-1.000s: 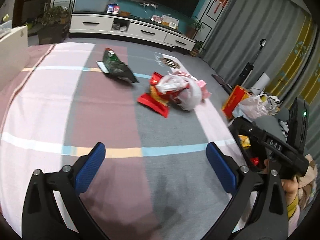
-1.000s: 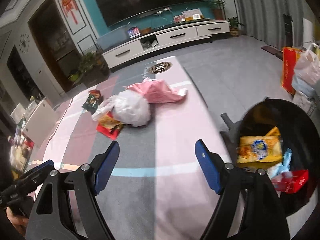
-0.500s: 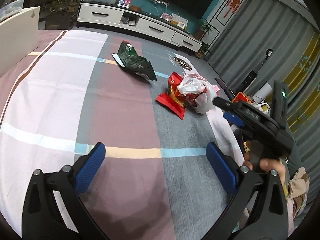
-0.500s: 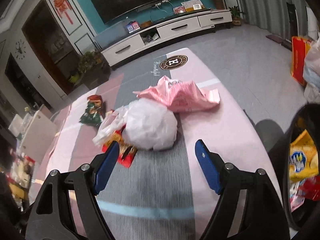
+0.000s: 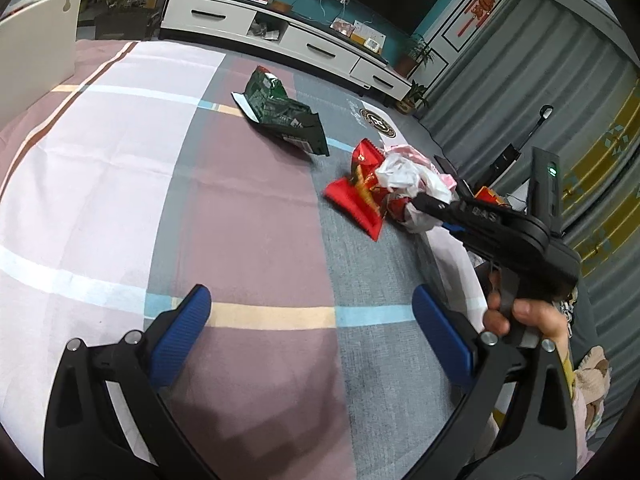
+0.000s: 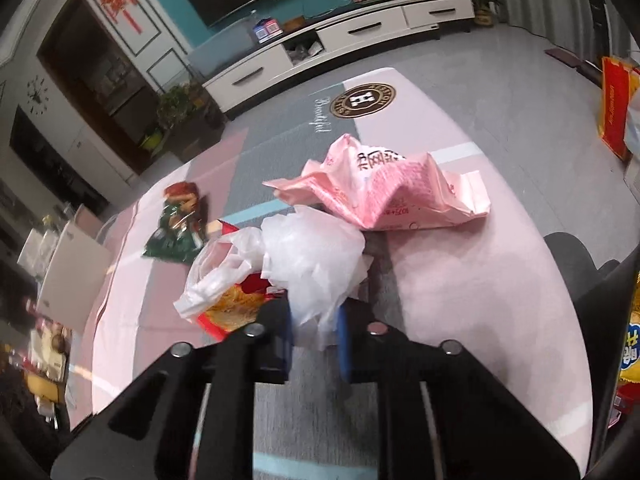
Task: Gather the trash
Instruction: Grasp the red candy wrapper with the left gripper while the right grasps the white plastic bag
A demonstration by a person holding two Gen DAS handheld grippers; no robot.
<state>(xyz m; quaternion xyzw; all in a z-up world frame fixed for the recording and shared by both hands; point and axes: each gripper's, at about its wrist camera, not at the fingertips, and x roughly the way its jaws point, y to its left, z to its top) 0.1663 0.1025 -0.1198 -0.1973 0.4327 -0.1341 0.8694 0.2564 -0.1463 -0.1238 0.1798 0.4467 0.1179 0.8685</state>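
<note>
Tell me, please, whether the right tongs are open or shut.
Shut: the right tongs pinch the white plastic bag between their blue pads.

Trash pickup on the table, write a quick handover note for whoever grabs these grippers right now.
Right gripper: jaws shut on the white plastic bag, which still lies on the table.
Left gripper: open, empty, hovering over the near part of the cloth.
Still on the table: red snack wrapper partly under the white bag, pink wrapper just behind it, green snack bag farther off.
Done: some wrappers already lie in the black bin at the table's right edge.
Left: carry the white bag to the bin, then the other three pieces.
</note>
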